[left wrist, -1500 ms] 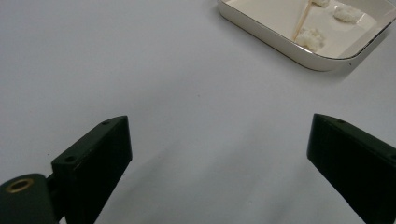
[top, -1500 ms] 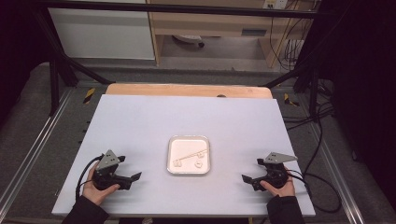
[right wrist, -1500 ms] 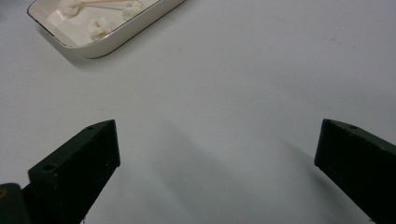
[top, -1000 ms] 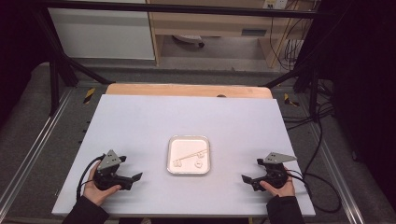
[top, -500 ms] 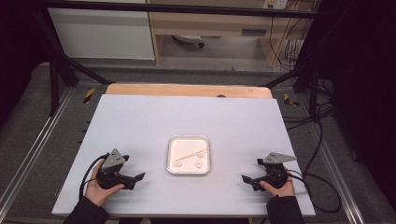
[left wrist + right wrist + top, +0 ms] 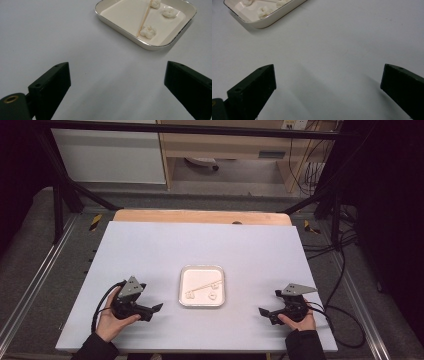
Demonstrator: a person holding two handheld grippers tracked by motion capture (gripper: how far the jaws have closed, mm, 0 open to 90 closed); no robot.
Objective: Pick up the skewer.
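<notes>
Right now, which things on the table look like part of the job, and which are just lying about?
Likely the job: tray, skewer, three white lumps, left hand-held gripper, right hand-held gripper.
Just around: wooden board, cables, shelf unit.

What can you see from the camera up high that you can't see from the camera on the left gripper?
The high view alone takes in both hands, the left gripper and right gripper whole, the table's edges, and the floor and shelves behind. The left gripper view alone gives close detail: a thin wooden stick lying among three white fluffy lumps, and its own black jaws standing wide apart. Both share the square cream tray and the pale tabletop.
</notes>
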